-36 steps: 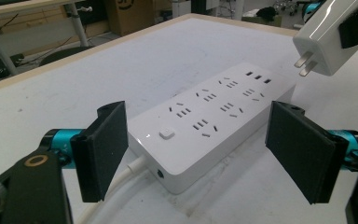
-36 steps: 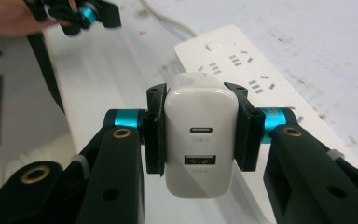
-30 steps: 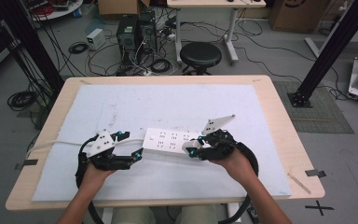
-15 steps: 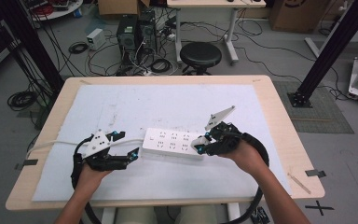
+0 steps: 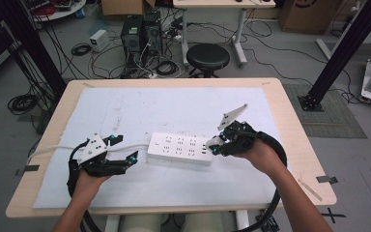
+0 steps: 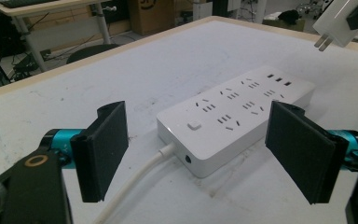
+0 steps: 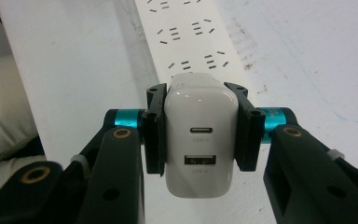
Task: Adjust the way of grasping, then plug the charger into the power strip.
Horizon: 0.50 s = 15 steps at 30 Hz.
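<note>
A white power strip (image 5: 179, 149) lies flat on the mat in the middle of the table, sockets up, and its white cord (image 5: 53, 149) runs off to the left. My left gripper (image 5: 125, 148) stands open at the strip's left end, with its jaws wide apart on either side of the cord end (image 6: 135, 182) and the switch end of the strip (image 6: 242, 107), touching neither. My right gripper (image 5: 215, 145) hovers just off the strip's right end, shut on a white USB charger (image 7: 200, 140). The charger's two prongs (image 6: 324, 43) point down toward the strip (image 7: 186, 42).
A white mat (image 5: 174, 106) covers most of the wooden table (image 5: 290, 125). A black stool (image 5: 207, 55) and computer cases stand beyond the far edge. A black frame post (image 5: 338, 53) rises at the right. Bits of tape (image 5: 327, 179) mark the near right corner.
My right gripper has lifted a little and drawn to the right, carrying the charger away from the strip's end. The left gripper and the strip have stayed put.
</note>
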Each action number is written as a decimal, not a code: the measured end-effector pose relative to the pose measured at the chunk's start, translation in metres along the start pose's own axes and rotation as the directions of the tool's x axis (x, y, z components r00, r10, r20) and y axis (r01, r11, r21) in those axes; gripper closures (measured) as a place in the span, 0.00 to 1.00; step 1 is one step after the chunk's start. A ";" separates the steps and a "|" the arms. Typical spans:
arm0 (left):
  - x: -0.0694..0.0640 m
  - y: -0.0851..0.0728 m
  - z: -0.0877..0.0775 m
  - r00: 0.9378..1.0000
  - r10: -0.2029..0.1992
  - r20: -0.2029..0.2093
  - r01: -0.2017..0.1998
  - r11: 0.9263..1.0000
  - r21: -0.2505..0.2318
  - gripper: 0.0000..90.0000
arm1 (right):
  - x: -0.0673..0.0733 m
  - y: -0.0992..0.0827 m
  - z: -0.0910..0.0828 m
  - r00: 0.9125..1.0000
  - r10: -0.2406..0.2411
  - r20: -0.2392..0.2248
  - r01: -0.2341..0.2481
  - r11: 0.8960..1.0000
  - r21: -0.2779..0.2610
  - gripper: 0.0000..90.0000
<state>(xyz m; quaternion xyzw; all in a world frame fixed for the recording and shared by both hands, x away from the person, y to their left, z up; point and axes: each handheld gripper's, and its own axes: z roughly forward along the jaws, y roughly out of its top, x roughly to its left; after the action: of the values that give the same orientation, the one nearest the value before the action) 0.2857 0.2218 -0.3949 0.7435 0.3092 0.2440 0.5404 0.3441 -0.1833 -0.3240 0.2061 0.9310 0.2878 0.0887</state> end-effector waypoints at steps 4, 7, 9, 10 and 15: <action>0.000 -0.001 0.001 1.000 0.001 0.003 -0.001 1.000 -0.002 0.24 | -0.002 0.000 -0.002 1.000 0.002 0.007 -0.002 1.000 -0.011 0.70; 0.001 -0.002 0.001 1.000 -0.003 0.002 0.003 1.000 -0.001 0.24 | -0.003 -0.001 -0.002 1.000 0.008 0.006 -0.008 1.000 -0.002 0.70; 0.001 -0.003 0.000 1.000 -0.006 0.000 0.006 1.000 -0.004 0.24 | -0.003 -0.001 -0.003 1.000 0.008 0.007 -0.008 1.000 0.006 0.70; 0.001 -0.003 0.000 1.000 -0.005 -0.001 0.005 1.000 -0.005 0.24 | -0.003 -0.001 -0.002 1.000 0.010 0.010 -0.010 1.000 0.006 0.70; 0.000 -0.003 -0.002 1.000 -0.008 -0.003 0.008 1.000 -0.007 0.24 | -0.004 -0.001 -0.006 1.000 0.002 0.018 -0.003 1.000 0.011 0.70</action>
<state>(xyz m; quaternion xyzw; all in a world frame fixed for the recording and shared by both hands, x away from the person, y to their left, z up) 0.2836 0.2236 -0.3975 0.7399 0.3121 0.2441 0.5437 0.3458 -0.1882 -0.3196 0.2104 0.9316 0.2806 0.0958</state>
